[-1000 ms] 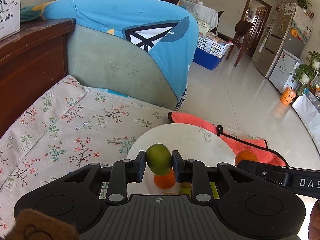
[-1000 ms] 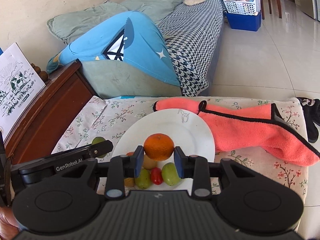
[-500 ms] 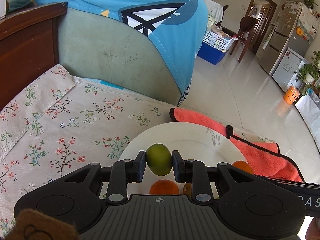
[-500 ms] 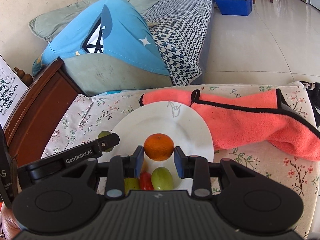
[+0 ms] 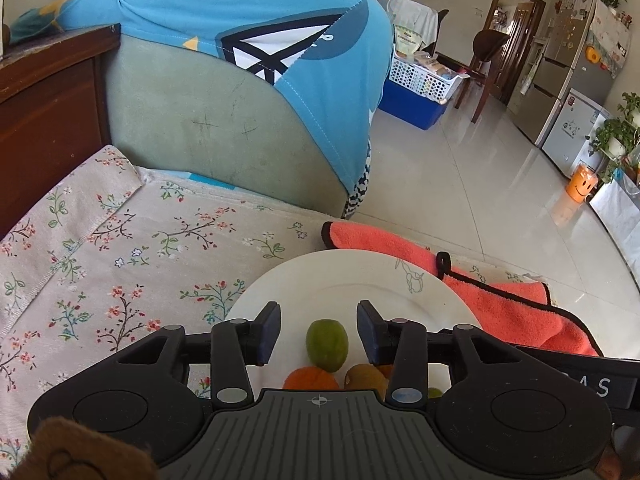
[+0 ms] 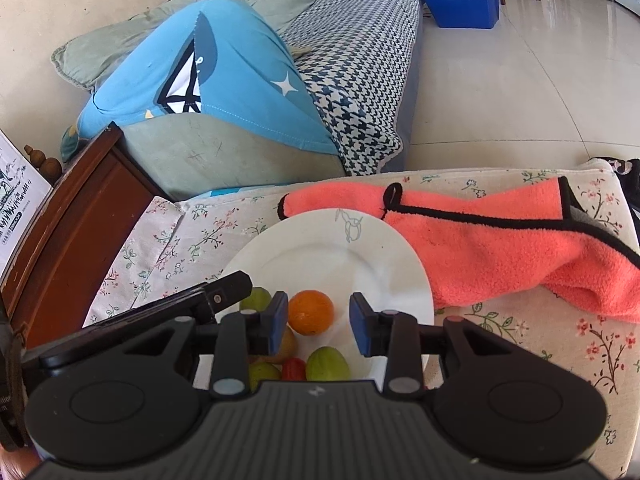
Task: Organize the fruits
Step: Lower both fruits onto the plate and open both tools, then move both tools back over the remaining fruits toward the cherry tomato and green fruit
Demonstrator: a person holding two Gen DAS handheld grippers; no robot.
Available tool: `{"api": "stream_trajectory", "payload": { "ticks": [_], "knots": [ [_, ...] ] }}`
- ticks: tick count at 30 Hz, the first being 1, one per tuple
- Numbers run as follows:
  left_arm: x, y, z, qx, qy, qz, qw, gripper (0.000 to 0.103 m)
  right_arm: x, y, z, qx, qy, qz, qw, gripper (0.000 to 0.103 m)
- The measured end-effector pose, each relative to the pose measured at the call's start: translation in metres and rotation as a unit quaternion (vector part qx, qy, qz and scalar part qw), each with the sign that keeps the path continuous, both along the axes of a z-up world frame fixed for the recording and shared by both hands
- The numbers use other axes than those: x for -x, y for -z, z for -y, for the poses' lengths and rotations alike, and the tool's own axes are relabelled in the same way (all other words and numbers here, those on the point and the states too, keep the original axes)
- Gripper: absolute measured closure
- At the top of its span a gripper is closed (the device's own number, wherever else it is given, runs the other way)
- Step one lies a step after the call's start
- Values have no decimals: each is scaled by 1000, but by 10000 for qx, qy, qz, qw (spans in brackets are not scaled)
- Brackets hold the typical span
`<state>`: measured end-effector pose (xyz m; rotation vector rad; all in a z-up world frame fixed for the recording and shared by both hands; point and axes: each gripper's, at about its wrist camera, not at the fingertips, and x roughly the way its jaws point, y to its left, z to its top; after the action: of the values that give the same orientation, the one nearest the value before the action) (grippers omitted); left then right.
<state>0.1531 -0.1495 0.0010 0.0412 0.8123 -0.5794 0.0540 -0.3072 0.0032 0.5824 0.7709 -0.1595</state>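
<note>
left gripper [image 5: 318, 330]: jaws spread wide, gripping nothing; a green fruit [image 5: 327, 345] lies between the pads, clear of both, resting on the white plate [image 5: 360, 276]. right gripper [image 6: 319, 322]: jaws likewise apart, empty; an orange [image 6: 311, 312] sits between them on the same plate, touching neither pad. plate contents, near edge: further green fruits [image 6: 327, 364], a small red fruit [image 6: 294, 368], a brownish fruit [image 5: 366, 376], clustered close together. plate stands on a floral cloth [image 5: 120, 248], its far rim just beside a coral towel [image 6: 500, 240]. step in hand, by judgement: release of two fruits onto the plate. next move calls for lifting both tools straight back without nudging the round fruit, which would roll readily, then seeking any fruit not yet gathered; none is visible off the plate.
</note>
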Motion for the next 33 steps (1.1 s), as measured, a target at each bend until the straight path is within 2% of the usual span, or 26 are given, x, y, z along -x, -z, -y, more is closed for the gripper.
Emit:
{"api": "stream_trajectory", "payload": {
  "ticks": [1, 7, 13, 19, 24, 33],
  "knots": [
    [2, -2, -1, -79, -57, 54, 9999, 52, 1, -2, 0, 22, 0, 17, 10000, 68],
    [9, -7, -8, -327, -237, 18, 9992, 45, 6, -8, -1, 7, -23, 63, 10000, 67],
    [25, -11, -15, -655, -241, 65, 9975, 44, 14, -15, -6, -23, -123, 115, 9999, 67],
    [39, -14, -26, -845, -303, 0, 9960, 43, 23, -20, -21, 148, -347, 144, 9992, 67],
    [51, -18, -37, -920, -319, -2, 9952, 42, 30, -25, -34, 314, -541, 215, 9978, 67],
    [67, -29, -71, -905, -459, -9, 9948, 37, 47, -23, -48, 7, -720, 152, 9973, 67]
  ]
}}
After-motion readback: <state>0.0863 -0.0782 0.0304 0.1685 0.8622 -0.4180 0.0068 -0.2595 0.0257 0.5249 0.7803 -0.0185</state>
